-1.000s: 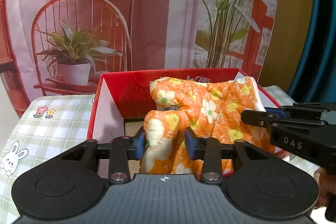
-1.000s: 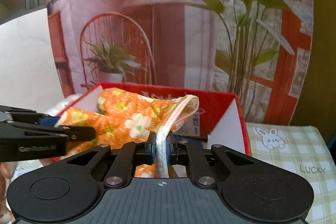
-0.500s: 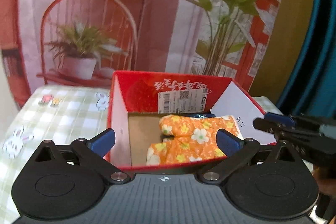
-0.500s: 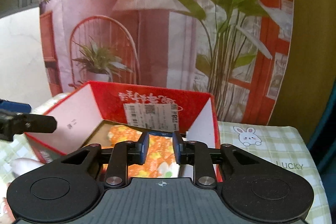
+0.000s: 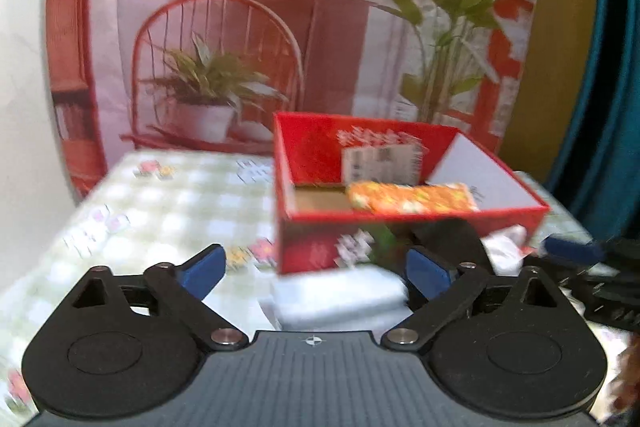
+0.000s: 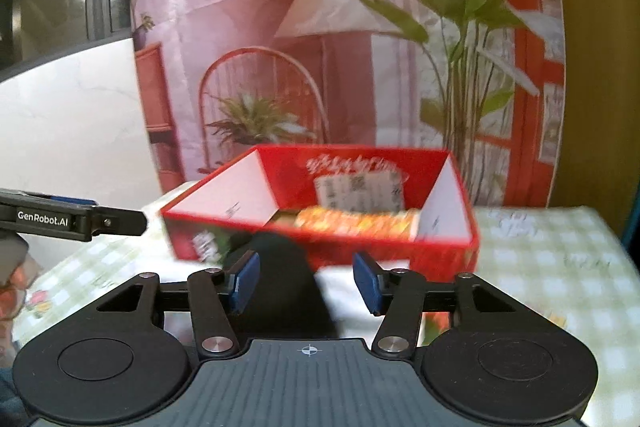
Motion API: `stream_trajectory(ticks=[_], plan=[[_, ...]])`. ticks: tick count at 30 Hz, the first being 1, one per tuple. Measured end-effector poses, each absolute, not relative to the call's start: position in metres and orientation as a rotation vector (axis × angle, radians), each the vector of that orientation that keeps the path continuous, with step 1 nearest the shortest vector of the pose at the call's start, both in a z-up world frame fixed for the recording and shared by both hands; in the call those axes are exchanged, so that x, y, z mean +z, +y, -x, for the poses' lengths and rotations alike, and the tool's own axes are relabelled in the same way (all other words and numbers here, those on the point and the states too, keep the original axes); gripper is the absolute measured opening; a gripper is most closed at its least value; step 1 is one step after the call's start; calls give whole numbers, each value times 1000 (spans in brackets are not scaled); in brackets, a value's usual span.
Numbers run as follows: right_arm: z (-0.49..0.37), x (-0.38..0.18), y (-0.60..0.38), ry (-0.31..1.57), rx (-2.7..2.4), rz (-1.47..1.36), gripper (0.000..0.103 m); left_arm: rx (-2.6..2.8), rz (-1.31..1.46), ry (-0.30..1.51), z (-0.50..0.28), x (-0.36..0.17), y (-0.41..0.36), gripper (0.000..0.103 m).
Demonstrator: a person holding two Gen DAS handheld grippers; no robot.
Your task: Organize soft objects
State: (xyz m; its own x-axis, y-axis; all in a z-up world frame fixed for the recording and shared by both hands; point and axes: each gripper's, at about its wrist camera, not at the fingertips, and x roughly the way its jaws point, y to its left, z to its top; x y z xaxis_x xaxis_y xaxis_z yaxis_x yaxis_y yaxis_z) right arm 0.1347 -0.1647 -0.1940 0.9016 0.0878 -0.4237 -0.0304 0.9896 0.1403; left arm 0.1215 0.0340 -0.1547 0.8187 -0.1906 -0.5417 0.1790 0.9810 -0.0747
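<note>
The placing step looks complete: the orange floral cloth (image 5: 412, 198) lies folded inside the red box (image 5: 400, 223) on the desk (image 5: 160, 211), at 12 o'clock from both grippers. The left gripper (image 5: 316, 273) is released, wide and narrowing slightly, holding nothing. The right gripper (image 6: 306, 281) is released, jaws opening, empty. Next move: locate another soft item. Legible writing: "GenRobot.AI"; the box label is blurred.

Staged home-like recording corner: printed backdrop (image 6: 320, 27) of a lamp, rattan chair and potted plants hung behind a counter (image 5: 168, 211) under a green checked cartoon-bunny cloth, beside a plain white wall (image 6: 68, 115).
</note>
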Motion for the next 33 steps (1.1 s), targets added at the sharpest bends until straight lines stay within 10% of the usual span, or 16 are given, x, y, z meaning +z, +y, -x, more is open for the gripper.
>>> stream_trajectory(ticks=[23, 33], plan=[[-77, -234, -143, 611, 100, -156, 43, -201, 116, 832, -74, -215, 50, 79], [-57, -225, -148, 600, 52, -179, 101, -228, 122, 857, -73, -220, 49, 69]])
